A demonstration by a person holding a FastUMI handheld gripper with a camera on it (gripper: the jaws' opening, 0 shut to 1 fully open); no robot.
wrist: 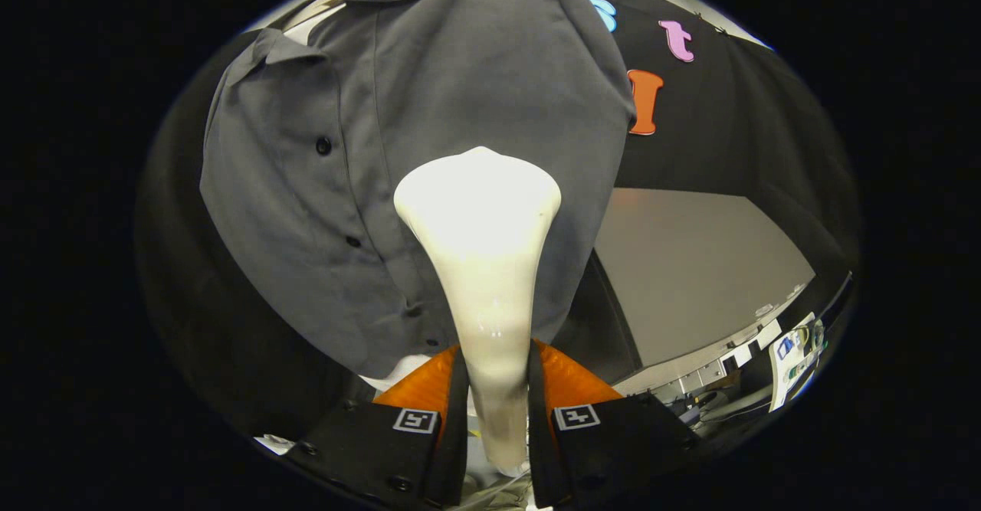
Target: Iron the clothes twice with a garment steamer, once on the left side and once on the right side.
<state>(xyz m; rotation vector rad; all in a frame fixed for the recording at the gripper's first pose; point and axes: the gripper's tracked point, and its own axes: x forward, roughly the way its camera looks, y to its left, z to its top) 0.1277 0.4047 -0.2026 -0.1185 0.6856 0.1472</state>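
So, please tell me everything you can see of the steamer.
The steamer is glossy cream-white, plastic by its look. A slim handle widens into a broad, flat-topped head. It stands along the gripper, whose two fingers press the handle from both sides. The head points at the grey shirt, over its front, beside the line of dark buttons. Whether the head touches the cloth cannot be told. No steam shows.

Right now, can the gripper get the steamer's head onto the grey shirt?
Probably yes. The gripper is shut on the steamer, whose wide head sits right in front of the shirt, beside the button strip. Nothing stands between them, though actual contact cannot be told.
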